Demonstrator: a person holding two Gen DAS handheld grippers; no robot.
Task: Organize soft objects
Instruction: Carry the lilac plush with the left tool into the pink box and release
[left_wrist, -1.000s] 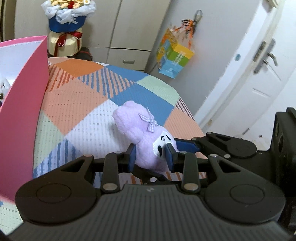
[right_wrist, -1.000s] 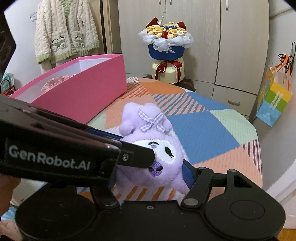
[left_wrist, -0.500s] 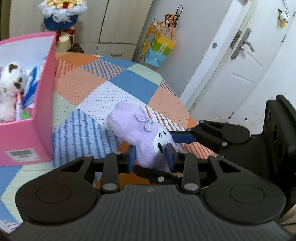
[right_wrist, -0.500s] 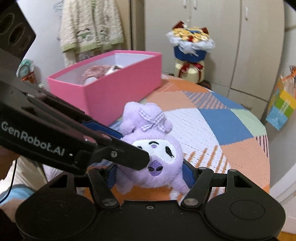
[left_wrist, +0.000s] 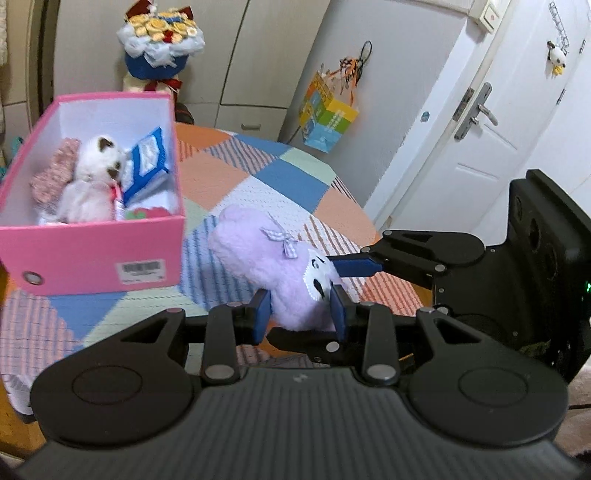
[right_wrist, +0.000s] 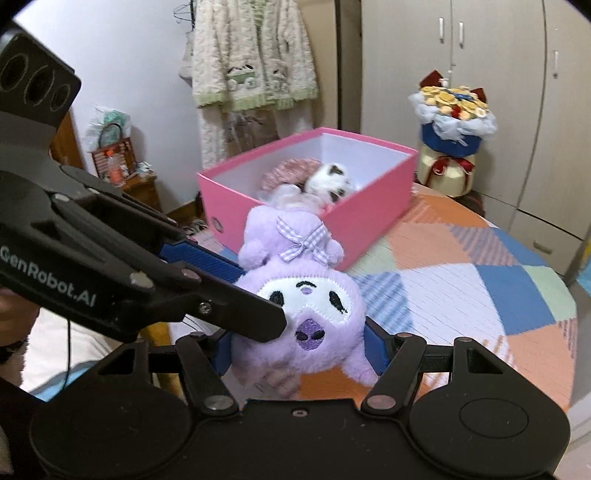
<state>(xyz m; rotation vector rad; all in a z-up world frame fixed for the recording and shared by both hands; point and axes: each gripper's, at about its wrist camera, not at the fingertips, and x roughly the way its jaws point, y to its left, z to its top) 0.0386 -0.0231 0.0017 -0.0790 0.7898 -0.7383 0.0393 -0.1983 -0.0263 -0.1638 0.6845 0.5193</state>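
Purple plush (right_wrist: 299, 317) sits lower centre of both wrist views, clamped from two sides: left gripper (left_wrist: 300, 314) pads pinch its lower body, right gripper (right_wrist: 297, 349) pads squeeze its sides. Plush is lifted off the patchwork tablecloth (right_wrist: 480, 288). Pink box (left_wrist: 92, 254) at left of the left view, upper centre of the right view, holds a white plush cat (left_wrist: 92, 177).

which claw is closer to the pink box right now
Left. The left claw sits just beside the pink box; the right claw reaches in from the far side of the purple plush.
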